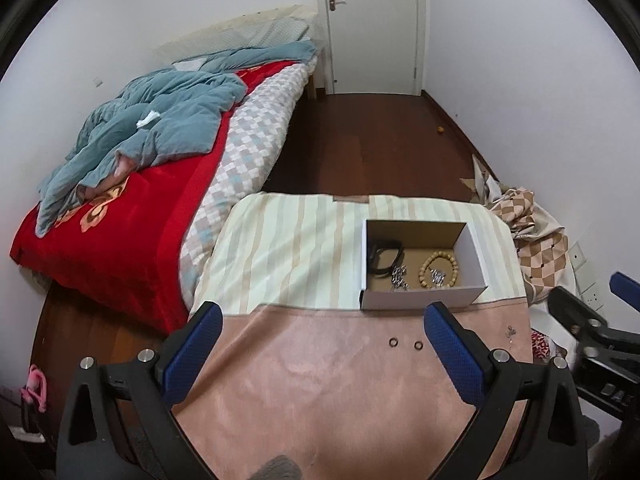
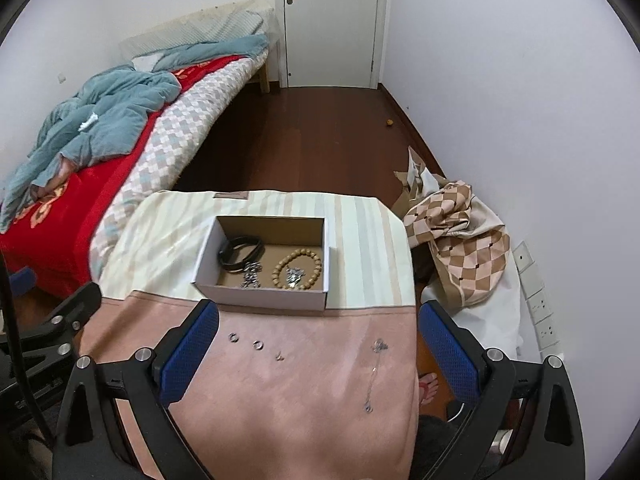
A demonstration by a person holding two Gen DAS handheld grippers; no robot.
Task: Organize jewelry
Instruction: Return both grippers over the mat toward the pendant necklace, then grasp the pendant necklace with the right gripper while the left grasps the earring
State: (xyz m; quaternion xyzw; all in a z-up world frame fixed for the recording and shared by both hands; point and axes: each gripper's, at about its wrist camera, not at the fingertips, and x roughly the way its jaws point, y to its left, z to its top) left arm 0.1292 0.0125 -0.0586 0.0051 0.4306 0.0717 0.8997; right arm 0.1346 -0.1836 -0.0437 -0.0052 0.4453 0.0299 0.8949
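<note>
1. Here, the left gripper [image 1: 322,320] hovers over the pink cloth [image 1: 320,380] with its blue-padded fingers [image 1: 192,352] spread wide and nothing between them
2. The right gripper [image 2: 318,322] hangs the same way over the pink cloth [image 2: 300,400], jaws wide apart and empty
3. A small cardboard box [image 2: 260,300] sits on the striped cloth [image 2: 360,240] at the far part of the table, its near wall right at the seam where the striped and pink cloths meet
4. Inside the box lie a black band [image 2: 240,254] at the back left, a wooden bead bracelet [image 2: 298,270] toward the right, and two small silver pieces, one [image 2: 251,274] beside the band and one [image 2: 295,276] inside the bead ring
5. In the left wrist view the same box [image 1: 420,300] stands just beyond the right finger, with the bead bracelet [image 1: 438,270] and black band [image 1: 384,256] visible in it
6. On the pink cloth in front of the box lie two small rings [image 2: 233,337] [image 2: 258,345] side by side, close but not touching, and a tinier piece [image 2: 279,357] just to their right; what it is cannot be told
7. Further right on the pink cloth a thin silver chain [image 2: 376,368] runs toward the near edge, bunched at its far end
8. The two rings [image 1: 393,342] [image 1: 418,345] also show in the left wrist view, just inside the right finger
9. A bed [image 1: 120,220] with a red blanket and a blue-grey quilt stands to the left of the table, and a white door [image 2: 332,20] is shut at the far wall
</note>
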